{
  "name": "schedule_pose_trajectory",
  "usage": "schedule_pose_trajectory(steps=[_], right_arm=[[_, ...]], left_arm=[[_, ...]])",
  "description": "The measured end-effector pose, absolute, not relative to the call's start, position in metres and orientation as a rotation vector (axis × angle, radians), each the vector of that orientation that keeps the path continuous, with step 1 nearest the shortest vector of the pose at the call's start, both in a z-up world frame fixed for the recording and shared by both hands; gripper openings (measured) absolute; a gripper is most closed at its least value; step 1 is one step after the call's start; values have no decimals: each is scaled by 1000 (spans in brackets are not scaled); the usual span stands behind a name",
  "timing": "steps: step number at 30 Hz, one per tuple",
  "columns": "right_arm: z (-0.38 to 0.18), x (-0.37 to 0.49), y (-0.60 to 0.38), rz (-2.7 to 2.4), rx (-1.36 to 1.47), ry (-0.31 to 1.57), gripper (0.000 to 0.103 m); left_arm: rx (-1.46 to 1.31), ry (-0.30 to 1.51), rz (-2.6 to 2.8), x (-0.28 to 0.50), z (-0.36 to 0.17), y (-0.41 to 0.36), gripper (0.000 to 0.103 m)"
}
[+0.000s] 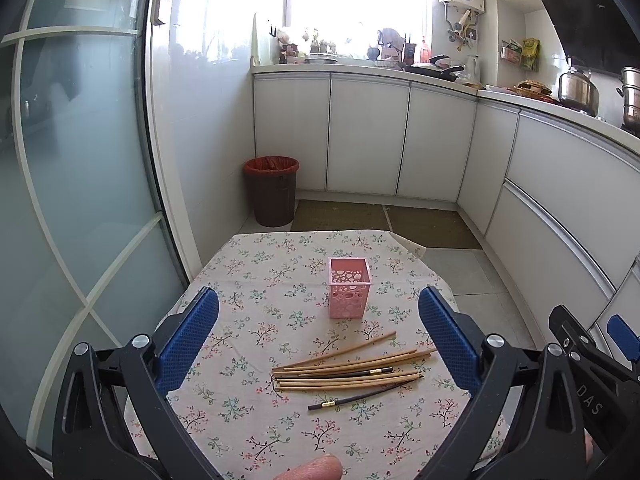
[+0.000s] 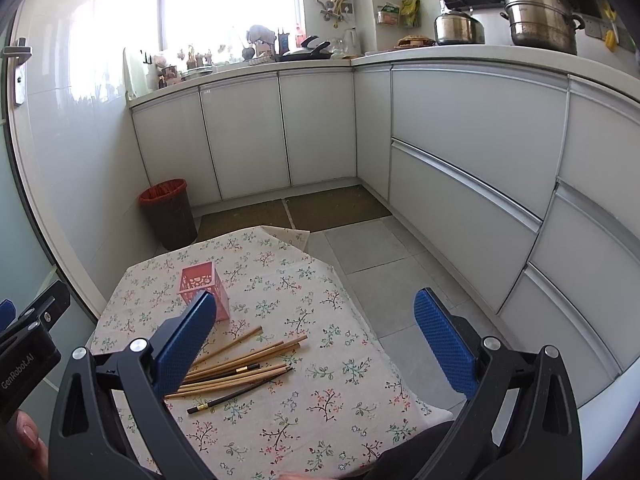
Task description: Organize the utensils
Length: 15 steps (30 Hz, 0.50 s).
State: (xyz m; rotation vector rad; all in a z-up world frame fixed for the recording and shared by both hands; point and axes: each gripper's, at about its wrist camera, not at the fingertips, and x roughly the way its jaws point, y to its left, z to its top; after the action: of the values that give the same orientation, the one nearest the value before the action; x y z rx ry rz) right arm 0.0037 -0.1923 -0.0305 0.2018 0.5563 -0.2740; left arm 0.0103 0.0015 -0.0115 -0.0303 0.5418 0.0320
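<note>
A pink perforated holder stands upright and empty on the floral tablecloth. Several wooden chopsticks lie in a loose pile in front of it, with two black chopsticks among them. My left gripper is open and empty, held above the table with the pile between its blue pads. In the right wrist view the holder and the chopsticks lie to the left. My right gripper is open and empty above the table's right part.
A brown bin with a red liner stands on the floor beyond the table. White cabinets run along the back and right. A glass door is at the left. The table's right edge drops to the tiled floor.
</note>
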Motion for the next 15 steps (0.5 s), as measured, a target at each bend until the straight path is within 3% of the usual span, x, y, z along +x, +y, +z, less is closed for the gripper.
schedule_pose_trajectory(steps=[15], right_arm=[[-32,3,-191,-270,199,561,96]], left_arm=[[-29,542,35,11,-12,1,96]])
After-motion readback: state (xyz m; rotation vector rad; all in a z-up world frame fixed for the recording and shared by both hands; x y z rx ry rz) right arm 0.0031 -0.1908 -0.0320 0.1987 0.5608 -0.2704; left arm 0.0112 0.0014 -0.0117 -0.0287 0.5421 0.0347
